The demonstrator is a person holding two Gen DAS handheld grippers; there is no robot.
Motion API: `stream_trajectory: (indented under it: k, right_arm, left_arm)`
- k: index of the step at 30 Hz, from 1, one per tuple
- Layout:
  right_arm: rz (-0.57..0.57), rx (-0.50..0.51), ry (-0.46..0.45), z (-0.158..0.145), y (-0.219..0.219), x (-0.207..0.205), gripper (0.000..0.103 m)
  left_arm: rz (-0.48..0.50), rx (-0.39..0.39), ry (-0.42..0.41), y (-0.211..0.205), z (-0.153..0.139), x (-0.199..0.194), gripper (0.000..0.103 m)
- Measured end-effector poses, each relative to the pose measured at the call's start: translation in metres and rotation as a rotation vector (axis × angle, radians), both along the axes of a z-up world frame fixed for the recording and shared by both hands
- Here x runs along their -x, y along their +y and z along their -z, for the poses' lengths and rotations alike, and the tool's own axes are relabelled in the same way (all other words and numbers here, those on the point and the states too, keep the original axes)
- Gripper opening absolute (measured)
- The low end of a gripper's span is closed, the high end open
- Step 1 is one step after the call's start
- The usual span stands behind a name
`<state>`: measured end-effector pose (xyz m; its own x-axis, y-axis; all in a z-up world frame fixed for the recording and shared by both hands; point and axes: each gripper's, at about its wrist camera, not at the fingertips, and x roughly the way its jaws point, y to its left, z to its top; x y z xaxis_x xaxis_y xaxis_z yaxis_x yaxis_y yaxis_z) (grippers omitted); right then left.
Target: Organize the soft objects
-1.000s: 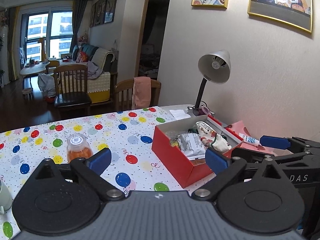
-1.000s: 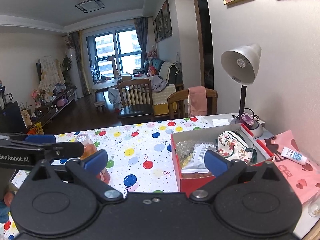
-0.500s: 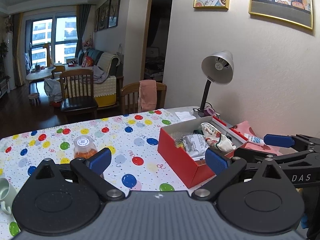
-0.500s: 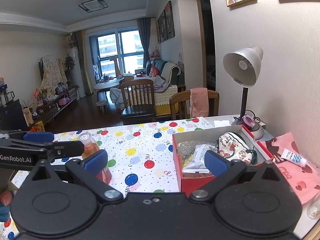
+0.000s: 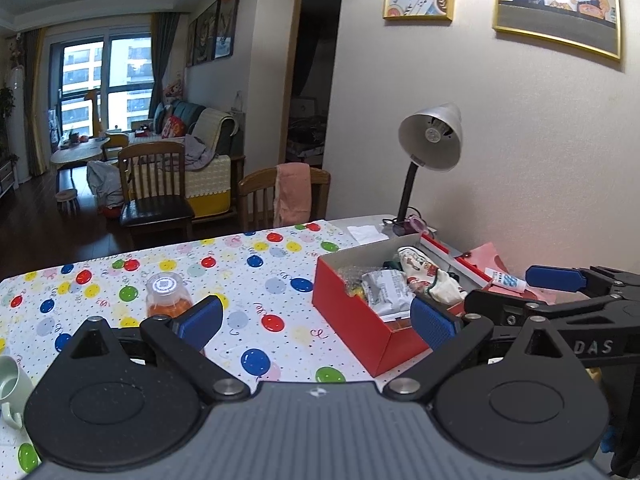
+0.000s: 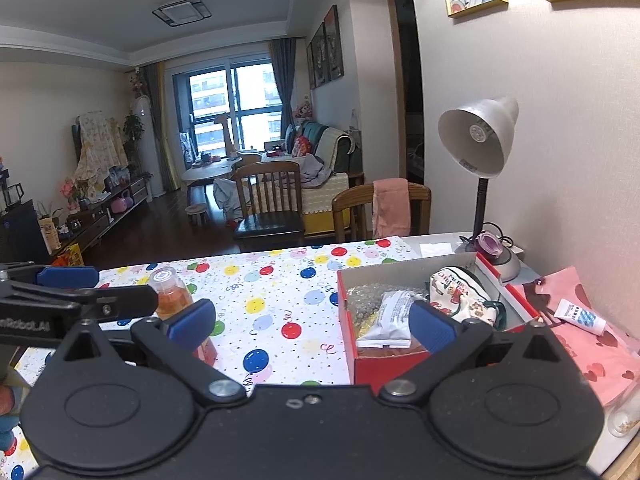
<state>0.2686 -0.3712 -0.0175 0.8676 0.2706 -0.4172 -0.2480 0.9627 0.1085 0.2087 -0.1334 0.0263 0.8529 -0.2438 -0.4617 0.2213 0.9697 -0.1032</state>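
While both grippers hang above the balloon-print tablecloth (image 5: 256, 264) with jaws spread wide and nothing between the blue pads, the left gripper (image 5: 318, 320) and right gripper (image 6: 312, 322) each point toward the far wall. Going left to right in the left wrist view: one pale green mug (image 5: 10, 384) at the frame edge (only part of it shows), one upright bottle (image 5: 166, 296) of orange liquid with a white printed cap, then one red box (image 5: 352, 316), lid off, standing on the cloth. Inside the box, counted from the right wrist view: one clear bubbly bag (image 6: 366, 300) at the left wall, one white snack packet (image 6: 390, 316) leaning on it, one printed soft pouch (image 6: 460, 298) toward the right wall; something brown lies under the packet, cannot tell what. Right of the box, touching its side, one pink heart-print bag (image 6: 600, 344) lies flat with one small white tube (image 6: 578, 316) on top. Behind the box, one silver desk lamp (image 6: 478, 144) stands by the wall. Two wooden chairs beyond the table, one draped with a pink cloth (image 5: 294, 192).
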Motion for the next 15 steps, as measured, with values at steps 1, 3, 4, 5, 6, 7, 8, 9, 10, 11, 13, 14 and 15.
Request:
stream_trajectory:
  k: [1,3,4,5,6,7,8,9,10,11,13,14,15]
  right_arm:
    - [0.003,-0.001,-0.001,-0.0003,-0.0006,-0.0004,0.103]
    - [0.006,0.0,-0.004,-0.0008,-0.0021,-0.0008,0.103]
    - [0.008,0.003,-0.008,-0.0008,-0.0017,-0.0006,0.103]
    - [0.009,0.006,-0.013,-0.0012,-0.0019,-0.0004,0.103]
    - [0.01,0.011,-0.017,-0.0014,-0.0014,0.0,0.103]
    - [0.012,0.015,-0.022,-0.0015,-0.0015,0.0003,0.103]
    - [0.014,0.019,-0.028,-0.0015,-0.0014,0.0008,0.103]
    - [0.015,0.024,-0.032,-0.0017,-0.0016,0.0009,0.103]
    - [0.016,0.028,-0.034,-0.0017,-0.0006,0.0012,0.103]
    - [0.018,0.029,-0.035,-0.0018,-0.001,0.0009,0.103]
    - [0.019,0.03,-0.036,-0.0021,-0.0001,0.0009,0.103]
    - [0.019,0.03,-0.036,-0.0023,-0.0005,0.0003,0.103]
    - [0.018,0.03,-0.037,-0.0021,-0.0001,0.0011,0.103]
  left_arm:
    - [0.007,0.001,-0.003,-0.0007,0.0,0.0008,0.101]
    - [0.019,-0.003,-0.009,-0.0023,-0.0002,0.0014,0.101]
    - [0.022,-0.004,-0.012,-0.0021,-0.0001,0.0024,0.101]
    - [0.028,-0.003,-0.014,-0.0023,-0.0001,0.0024,0.101]
    - [0.033,-0.003,-0.016,-0.0029,-0.0001,0.0024,0.101]
    - [0.036,-0.004,-0.018,-0.0034,0.0,0.0026,0.101]
    - [0.038,-0.006,-0.022,-0.0036,-0.0001,0.0028,0.101]
    - [0.039,-0.008,-0.025,-0.0043,-0.0003,0.0032,0.101]
    - [0.041,-0.01,-0.028,-0.0052,-0.0004,0.0037,0.101]
    - [0.045,-0.01,-0.031,-0.0052,-0.0003,0.0039,0.101]
    - [0.046,-0.01,-0.035,-0.0052,-0.0004,0.0044,0.101]
    - [0.047,-0.009,-0.035,-0.0049,-0.0003,0.0042,0.101]
    - [0.047,-0.009,-0.034,-0.0053,-0.0002,0.0045,0.101]
